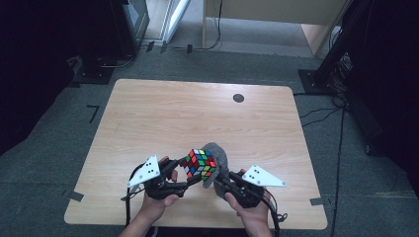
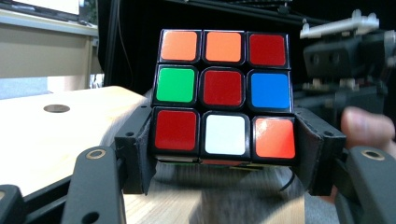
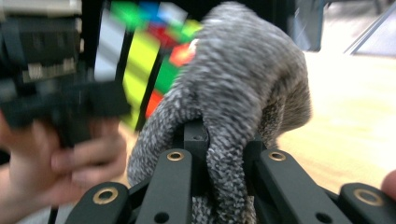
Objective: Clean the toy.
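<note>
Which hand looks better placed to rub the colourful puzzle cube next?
Probably the right. The right gripper is shut on the grey knitted cloth, which sits against the multicoloured puzzle cube, while the left gripper holds that cube above the wooden table.

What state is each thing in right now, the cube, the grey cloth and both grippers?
Puzzle cube: scrambled, lifted off the table, clamped by its sides.
Grey cloth: bunched, pinched at one end, draped against the cube.
Left gripper: shut on the cube.
Right gripper: shut on the cloth.
Wooden table: bare wood, one small round dark disc near its far edge.
</note>
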Action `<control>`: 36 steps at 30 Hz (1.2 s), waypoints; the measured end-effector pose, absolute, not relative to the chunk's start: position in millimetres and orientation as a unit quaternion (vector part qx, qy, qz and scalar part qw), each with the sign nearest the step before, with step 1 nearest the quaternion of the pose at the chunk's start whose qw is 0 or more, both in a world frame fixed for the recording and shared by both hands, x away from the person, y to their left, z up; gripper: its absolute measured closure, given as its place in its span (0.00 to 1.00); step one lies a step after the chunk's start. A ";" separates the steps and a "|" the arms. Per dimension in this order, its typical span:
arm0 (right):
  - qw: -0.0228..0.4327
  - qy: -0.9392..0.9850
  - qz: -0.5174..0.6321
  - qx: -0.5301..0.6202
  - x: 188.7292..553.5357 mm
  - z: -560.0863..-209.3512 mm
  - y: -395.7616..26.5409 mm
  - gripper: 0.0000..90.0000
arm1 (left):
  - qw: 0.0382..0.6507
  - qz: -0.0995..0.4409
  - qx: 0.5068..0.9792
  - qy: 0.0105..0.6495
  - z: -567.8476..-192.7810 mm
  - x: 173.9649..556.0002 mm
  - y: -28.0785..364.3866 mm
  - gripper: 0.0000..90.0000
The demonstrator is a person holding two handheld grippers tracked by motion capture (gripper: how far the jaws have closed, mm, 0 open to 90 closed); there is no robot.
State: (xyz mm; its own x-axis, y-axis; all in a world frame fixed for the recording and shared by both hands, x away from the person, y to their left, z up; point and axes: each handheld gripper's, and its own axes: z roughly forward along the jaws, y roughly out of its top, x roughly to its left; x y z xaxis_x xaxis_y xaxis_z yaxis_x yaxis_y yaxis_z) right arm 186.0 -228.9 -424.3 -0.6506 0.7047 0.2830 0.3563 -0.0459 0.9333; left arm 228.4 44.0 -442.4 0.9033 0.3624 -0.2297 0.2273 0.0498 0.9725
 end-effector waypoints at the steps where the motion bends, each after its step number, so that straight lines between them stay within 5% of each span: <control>1: 0.146 0.671 0.611 0.393 185.7 -423.4 -231.2 0.90 | 0.692 0.048 0.688 0.213 -442.6 228.2 43.1 0.38; 10: 0.136 0.717 0.575 0.369 183.6 -437.0 -208.6 0.90 | 0.697 0.045 0.679 0.226 -441.3 231.7 51.6 0.38; 17: 0.167 0.666 0.611 0.394 182.6 -423.4 -230.9 0.90 | 0.687 0.048 0.691 0.219 -443.0 228.4 43.8 0.38; 22: 0.131 0.698 0.590 0.383 185.1 -435.9 -217.3 0.90 | 0.691 0.044 0.685 0.227 -442.2 231.1 49.2 0.38; 31: 0.153 0.673 0.607 0.394 184.1 -425.4 -230.3 0.90 | 0.686 0.040 0.691 0.224 -444.6 230.1 44.5 0.38; 36: 0.126 0.704 0.587 0.379 185.0 -437.2 -214.9 0.90 | 0.693 0.031 0.681 0.234 -442.6 232.9 50.5 0.38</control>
State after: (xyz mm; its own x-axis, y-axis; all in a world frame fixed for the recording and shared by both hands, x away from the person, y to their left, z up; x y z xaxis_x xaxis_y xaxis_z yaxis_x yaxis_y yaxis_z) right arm 185.0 -214.9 -437.2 -0.6804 0.6822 0.2677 0.3862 0.0234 0.9221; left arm 232.9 50.5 -442.6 0.8889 0.3619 -0.2809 0.2747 0.0697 0.9590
